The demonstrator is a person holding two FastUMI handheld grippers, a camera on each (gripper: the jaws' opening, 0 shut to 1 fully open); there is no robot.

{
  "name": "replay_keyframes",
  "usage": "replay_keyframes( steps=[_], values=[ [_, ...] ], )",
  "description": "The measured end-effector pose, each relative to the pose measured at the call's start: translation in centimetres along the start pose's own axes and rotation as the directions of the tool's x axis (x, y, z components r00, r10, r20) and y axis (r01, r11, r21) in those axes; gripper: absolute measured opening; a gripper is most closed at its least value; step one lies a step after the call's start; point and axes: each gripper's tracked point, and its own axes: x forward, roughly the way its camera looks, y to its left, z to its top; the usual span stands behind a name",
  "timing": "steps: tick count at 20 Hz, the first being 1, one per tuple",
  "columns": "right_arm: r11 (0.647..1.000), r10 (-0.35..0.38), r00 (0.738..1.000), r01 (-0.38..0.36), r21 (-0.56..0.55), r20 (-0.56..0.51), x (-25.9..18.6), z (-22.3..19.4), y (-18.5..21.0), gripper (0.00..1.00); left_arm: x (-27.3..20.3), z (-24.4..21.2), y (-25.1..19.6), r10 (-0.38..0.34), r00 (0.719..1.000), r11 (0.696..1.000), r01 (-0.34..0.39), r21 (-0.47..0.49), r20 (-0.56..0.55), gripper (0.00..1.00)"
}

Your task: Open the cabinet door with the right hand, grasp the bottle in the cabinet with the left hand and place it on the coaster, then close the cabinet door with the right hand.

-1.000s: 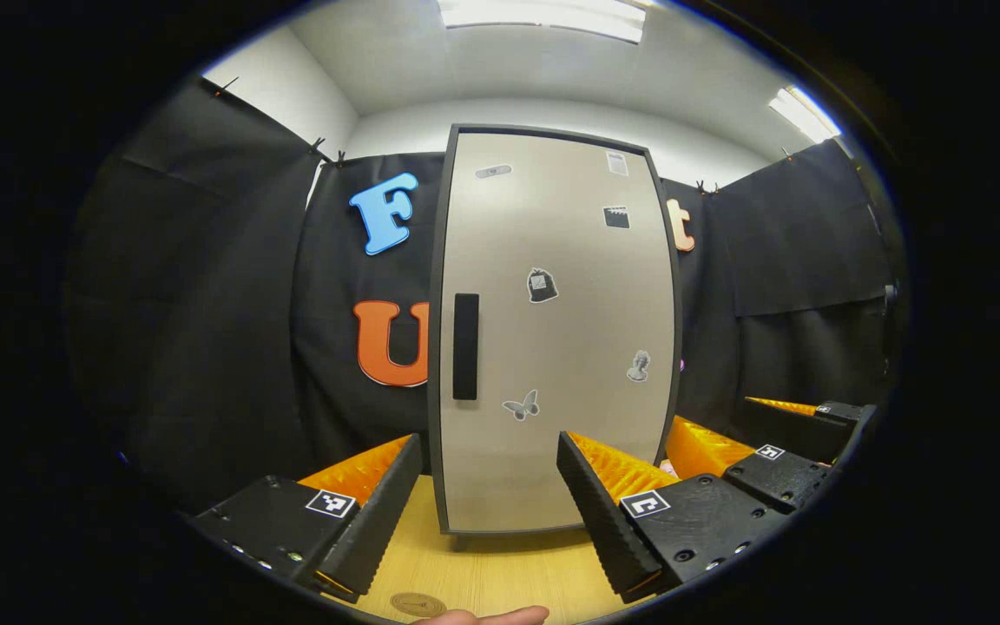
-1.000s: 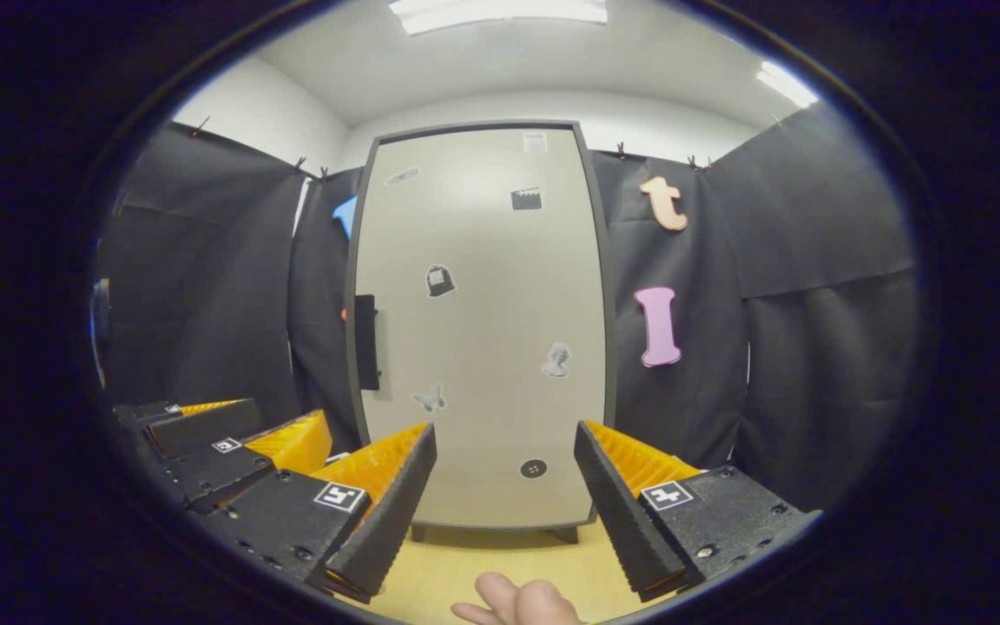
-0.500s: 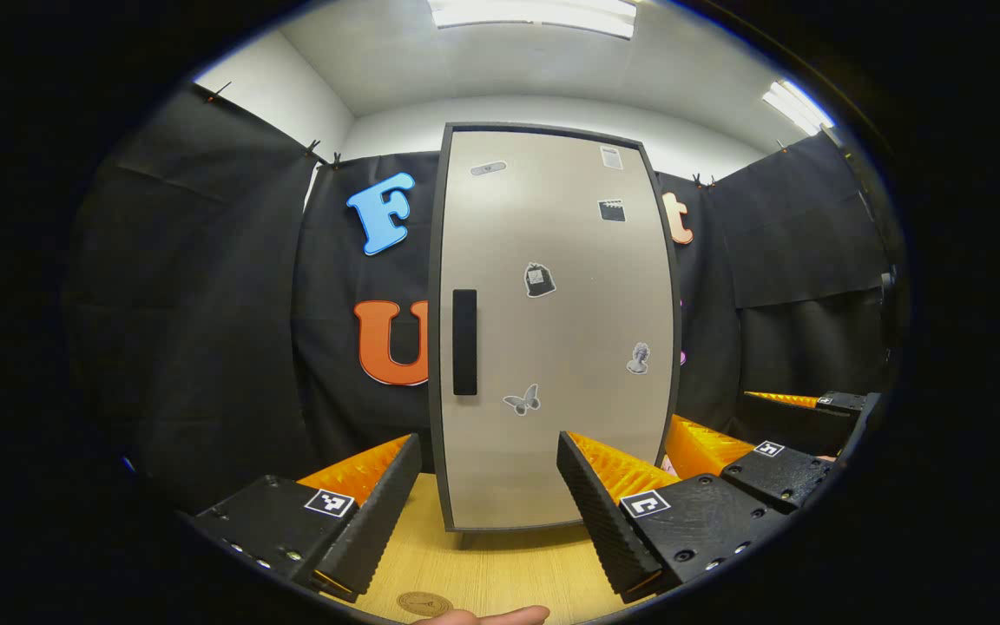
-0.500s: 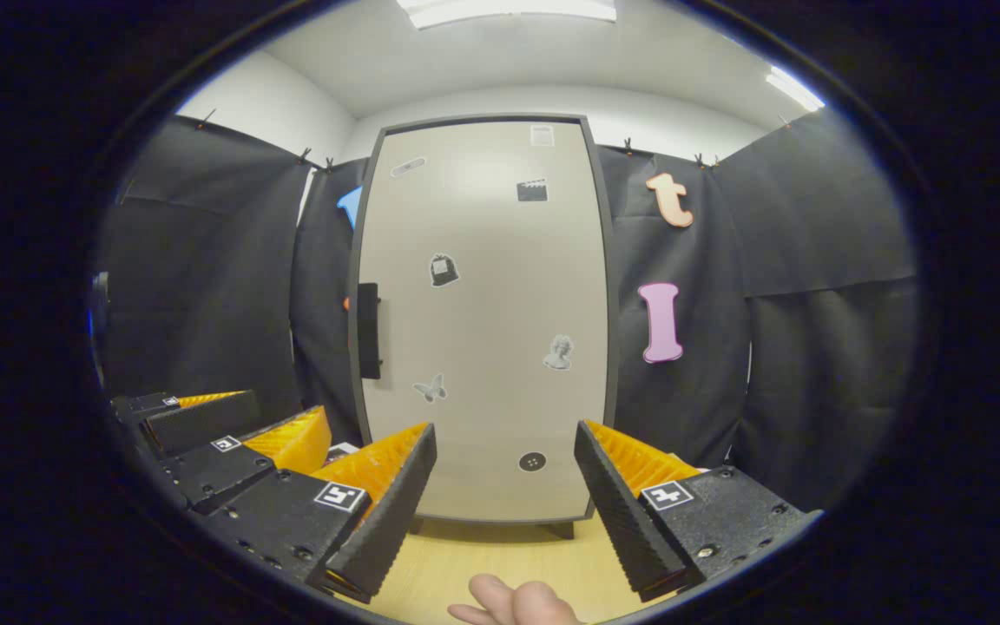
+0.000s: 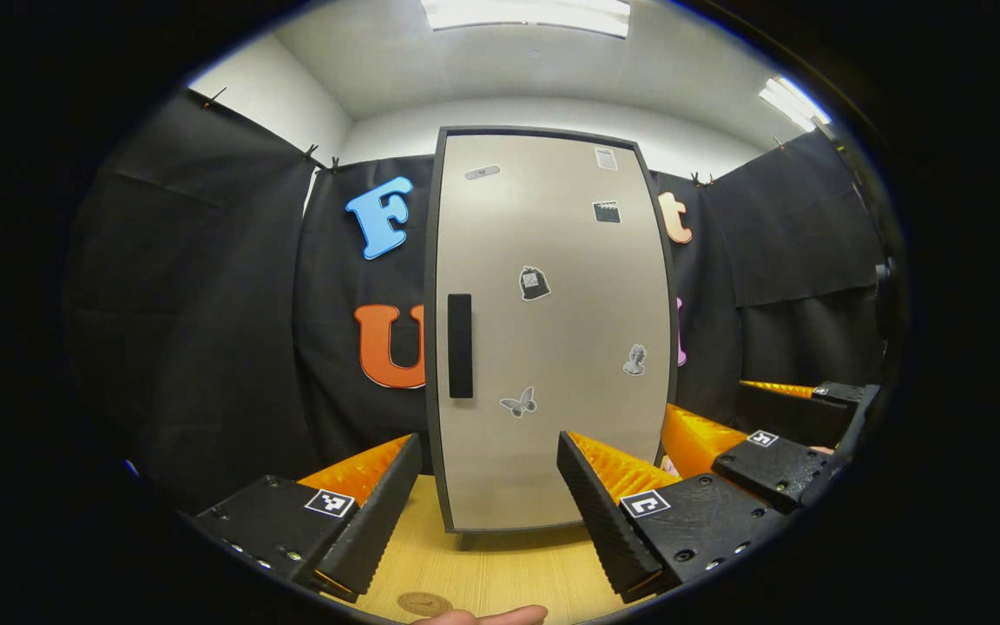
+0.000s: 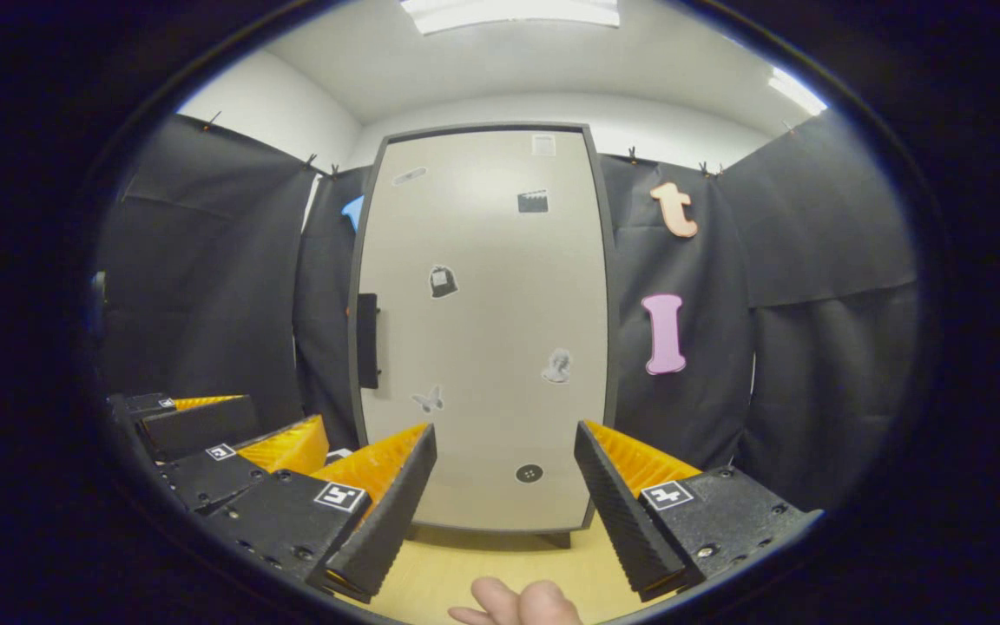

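left gripper view | door [image 5: 552, 330] closed ahead, handle [image 5: 460, 345] left, stickers unreadable | coaster [image 5: 424, 603] on worktop [image 5: 500, 573] below left hand-held gripper [image 5: 490, 486], apart | right hand-held gripper [image 6: 504, 486] apart

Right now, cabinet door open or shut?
Shut. The cabinet door sits flush inside its dark frame in both views, with no gap and no interior showing. Its black handle is untouched; both claws are open, short of it.

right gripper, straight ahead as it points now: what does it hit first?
Most likely the closed cabinet door. The right gripper is open and its fingers frame the door's lower panel, well right of the handle. Nothing shows between fingers and door, though the gap's depth is unclear.
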Motion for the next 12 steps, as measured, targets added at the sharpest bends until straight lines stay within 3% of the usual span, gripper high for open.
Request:
replay_keyframes(
  steps=[8, 12],
  values=[
    [0.991, 0.127, 0.992, -0.127, -0.043, -0.012, 7.8, 0.2, 3.6, 0.99, -1.6, -1.0, 3.4, 0.073, 0.997, 0.996, -0.072, 0.06, -0.023, 0.96],
    [0.975, 0.197, 0.976, -0.205, -0.082, -0.094, 12.9, -1.4, 7.5, 1.0, -3.2, -2.3, 5.8, 0.139, 0.989, 0.988, -0.135, 0.076, -0.05, 0.96]
  ],
)
